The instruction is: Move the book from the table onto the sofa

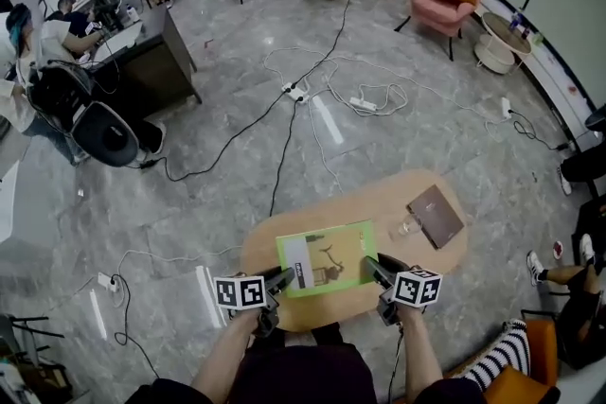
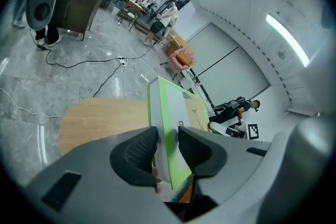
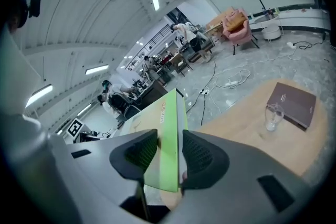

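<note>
1 table (image 1: 369, 199), 1 green book (image 1: 327, 260), 1 brown book (image 1: 435, 216) and 1 glass (image 1: 409, 226) are counted. The green book is pinched at opp. edges by L gripper (image 1: 287, 276) & R gripper (image 1: 370, 266), jaws spread book-thick, over the table's near side.

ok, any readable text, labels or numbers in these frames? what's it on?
No text is legible enough to quote.
On the green book: orange lettering along its edge and dark print on the white cover panel, both too blurred to read.
On the brown book: a faint cover mark, too small to read.
On the left gripper and right gripper cubes: black-and-white square markers, no letters.
</note>
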The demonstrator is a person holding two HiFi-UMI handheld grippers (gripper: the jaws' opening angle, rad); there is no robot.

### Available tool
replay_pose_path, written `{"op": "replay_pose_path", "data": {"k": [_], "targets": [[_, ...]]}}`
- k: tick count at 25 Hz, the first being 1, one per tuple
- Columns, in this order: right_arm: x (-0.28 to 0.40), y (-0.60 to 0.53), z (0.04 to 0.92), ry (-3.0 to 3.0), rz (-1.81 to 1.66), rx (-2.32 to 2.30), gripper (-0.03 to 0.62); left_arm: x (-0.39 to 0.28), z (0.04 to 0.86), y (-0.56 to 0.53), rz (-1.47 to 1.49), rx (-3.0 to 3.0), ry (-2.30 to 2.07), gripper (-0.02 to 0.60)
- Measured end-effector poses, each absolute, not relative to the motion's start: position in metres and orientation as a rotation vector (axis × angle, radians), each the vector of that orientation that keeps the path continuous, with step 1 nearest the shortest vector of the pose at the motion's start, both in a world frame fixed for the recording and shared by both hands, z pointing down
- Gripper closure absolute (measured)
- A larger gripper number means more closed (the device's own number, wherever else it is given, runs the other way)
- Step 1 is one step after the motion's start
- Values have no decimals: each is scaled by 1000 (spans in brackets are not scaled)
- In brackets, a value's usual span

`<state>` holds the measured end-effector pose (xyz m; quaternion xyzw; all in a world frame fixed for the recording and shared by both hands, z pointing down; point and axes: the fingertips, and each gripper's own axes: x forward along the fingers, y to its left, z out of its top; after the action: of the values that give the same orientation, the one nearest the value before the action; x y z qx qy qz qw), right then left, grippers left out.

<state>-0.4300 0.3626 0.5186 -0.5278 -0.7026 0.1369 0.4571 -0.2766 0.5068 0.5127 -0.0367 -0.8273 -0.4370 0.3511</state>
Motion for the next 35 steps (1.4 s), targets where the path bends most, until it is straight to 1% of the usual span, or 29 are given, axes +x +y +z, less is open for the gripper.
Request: {"op": "replay_pose_path", "data": {"k": [7,10,13,18,28,35], "targets": [[-439,332,527,-1762,374,-1276,430,-297,519,487,-1053,-21,-2139,446],[-431,305,536,-1809,418,-1216,433,-302,527,471,-999,63,-2126,446],[-407,280,540,-1874,467,-1127,434,-295,532,459,-945,182,-2101,449],[-370,220,514,-1973,529,-997,437,-283,511,412,-879,346,-2060,453],[-248,136,487,-2181,695,-697,439,-230,487,347,-688,688,-1985,453],[-181,79,482,-2279,791,-495,441,-202,486,290,-594,870,-1891,453]]}}
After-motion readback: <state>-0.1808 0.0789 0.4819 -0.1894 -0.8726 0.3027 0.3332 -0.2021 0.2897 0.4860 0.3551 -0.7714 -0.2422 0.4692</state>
